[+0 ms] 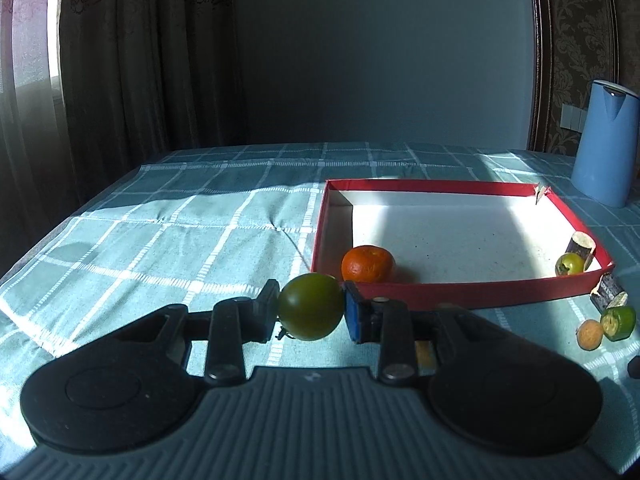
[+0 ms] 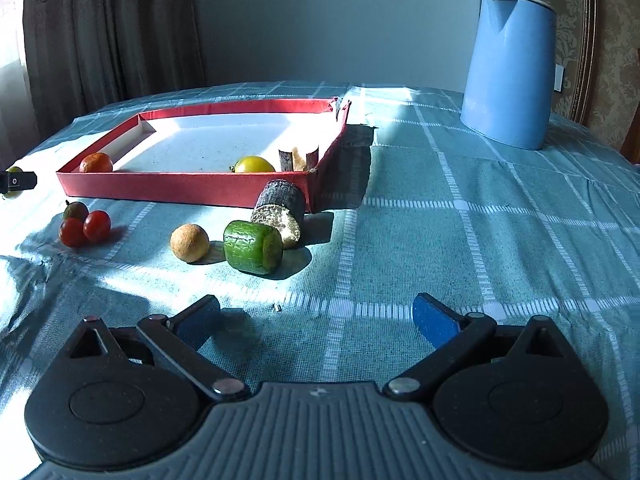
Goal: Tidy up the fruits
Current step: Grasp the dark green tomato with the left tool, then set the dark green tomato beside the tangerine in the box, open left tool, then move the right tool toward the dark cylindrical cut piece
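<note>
Brown curtains (image 1: 132, 52) left, grey wall (image 1: 380, 48), sunlit checked tablecloth (image 2: 460, 220).

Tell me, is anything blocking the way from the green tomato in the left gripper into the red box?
Partly. The green tomato sits clamped in the left gripper, just short of the red box. The box's near wall lies between them, and the orange sits just inside that corner. The box floor farther right looks bare.
</note>
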